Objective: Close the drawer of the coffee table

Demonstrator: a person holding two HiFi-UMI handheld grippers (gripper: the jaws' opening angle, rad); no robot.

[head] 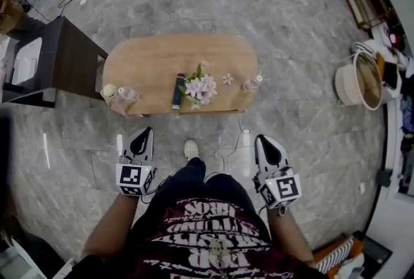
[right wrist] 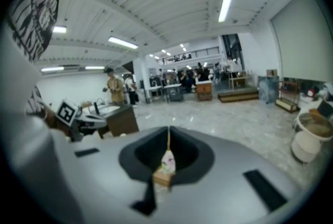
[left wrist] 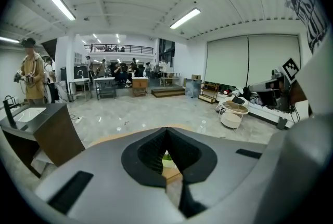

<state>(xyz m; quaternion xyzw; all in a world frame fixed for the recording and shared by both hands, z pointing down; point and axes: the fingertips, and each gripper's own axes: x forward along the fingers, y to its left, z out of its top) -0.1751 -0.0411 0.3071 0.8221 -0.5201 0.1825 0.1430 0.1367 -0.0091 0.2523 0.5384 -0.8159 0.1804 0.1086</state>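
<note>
The oval wooden coffee table (head: 155,57) stands on the marble floor ahead of me in the head view. A thin darker strip runs under its near edge (head: 210,112); I cannot tell whether that is the drawer. My left gripper (head: 146,132) and right gripper (head: 260,140) hover side by side short of the table, both pointing at it, apart from it, both shut and empty. In the left gripper view the shut gripper (left wrist: 167,133) frames a slice of table top (left wrist: 171,172). In the right gripper view the gripper (right wrist: 168,133) frames the flowers (right wrist: 167,163).
On the table lie a dark remote (head: 178,90), pink flowers (head: 201,86), bottles at the left end (head: 120,95) and a small bottle on the right (head: 252,83). A dark cabinet with a white basin (head: 61,64) stands left, a round basket table (head: 358,80) right. A cable (head: 228,145) trails by my shoe (head: 191,149).
</note>
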